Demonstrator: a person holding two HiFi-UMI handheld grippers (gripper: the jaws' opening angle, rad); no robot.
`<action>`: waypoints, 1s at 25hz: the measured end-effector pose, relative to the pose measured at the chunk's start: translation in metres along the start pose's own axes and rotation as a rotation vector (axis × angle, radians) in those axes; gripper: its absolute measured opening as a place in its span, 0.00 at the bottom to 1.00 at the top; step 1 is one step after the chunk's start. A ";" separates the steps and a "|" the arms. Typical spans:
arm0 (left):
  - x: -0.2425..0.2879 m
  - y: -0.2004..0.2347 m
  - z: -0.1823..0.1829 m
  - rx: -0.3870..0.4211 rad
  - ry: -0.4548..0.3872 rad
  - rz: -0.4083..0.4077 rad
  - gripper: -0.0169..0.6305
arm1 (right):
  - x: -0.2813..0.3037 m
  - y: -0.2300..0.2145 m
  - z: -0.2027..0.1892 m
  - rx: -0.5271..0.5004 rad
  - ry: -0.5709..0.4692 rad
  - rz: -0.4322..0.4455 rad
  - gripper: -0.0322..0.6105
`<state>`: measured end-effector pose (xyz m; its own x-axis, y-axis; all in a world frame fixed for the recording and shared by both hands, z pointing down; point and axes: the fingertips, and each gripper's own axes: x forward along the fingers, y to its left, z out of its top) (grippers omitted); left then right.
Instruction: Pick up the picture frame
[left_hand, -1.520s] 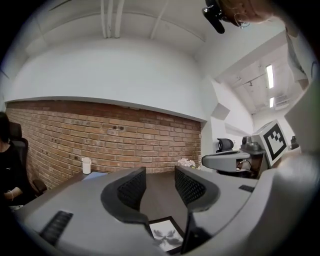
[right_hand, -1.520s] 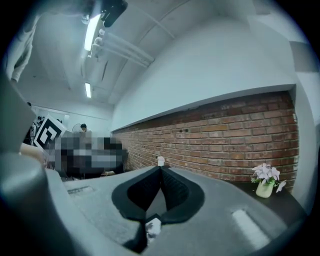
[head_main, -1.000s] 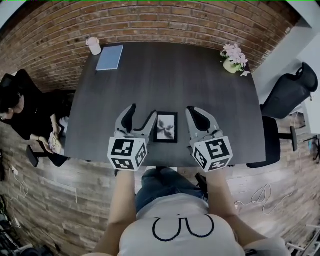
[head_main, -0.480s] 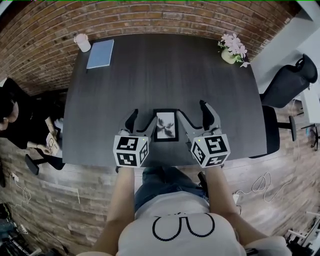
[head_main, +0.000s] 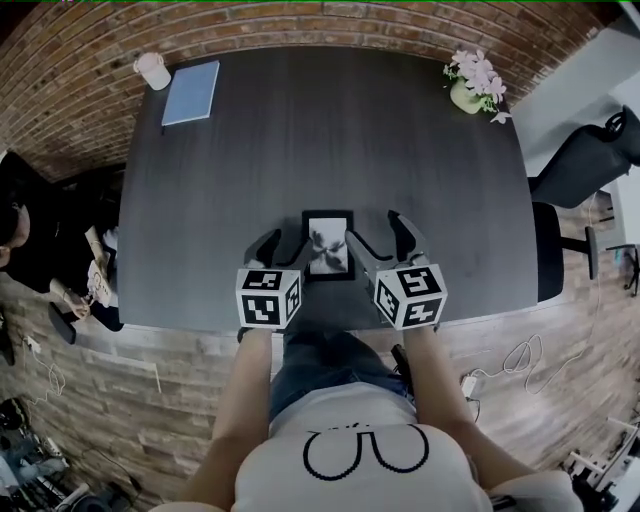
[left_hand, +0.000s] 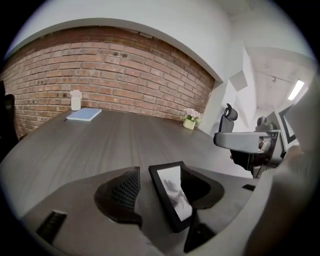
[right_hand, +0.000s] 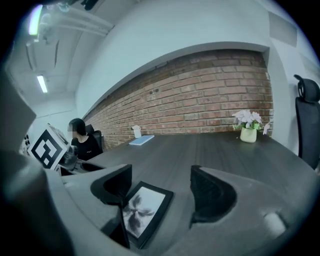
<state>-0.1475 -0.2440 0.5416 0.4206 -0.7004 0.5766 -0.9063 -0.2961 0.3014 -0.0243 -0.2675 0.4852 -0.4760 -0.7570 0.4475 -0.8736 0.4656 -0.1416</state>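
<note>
on dark table (head_main: 300, 130), picture frame (head_main: 328, 245) flat, long axis front-to-back

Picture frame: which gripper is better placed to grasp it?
Left, slightly. The left gripper, jaws just closing, has an edge of the picture frame centred between them; the right gripper, jaws just opened, has it close beside one jaw. Neither grips it.
</note>
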 end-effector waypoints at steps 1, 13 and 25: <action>0.004 0.000 -0.007 -0.005 0.024 0.004 0.41 | 0.002 -0.001 -0.005 0.004 0.013 0.002 0.61; 0.039 -0.001 -0.060 -0.100 0.240 0.072 0.23 | 0.020 -0.016 -0.035 0.021 0.089 0.038 0.60; 0.046 -0.003 -0.066 -0.258 0.296 0.029 0.15 | 0.026 -0.026 -0.025 0.040 0.066 0.049 0.60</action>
<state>-0.1233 -0.2323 0.6173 0.4230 -0.4773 0.7702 -0.8938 -0.0801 0.4412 -0.0119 -0.2877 0.5230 -0.5120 -0.7014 0.4960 -0.8533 0.4816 -0.1998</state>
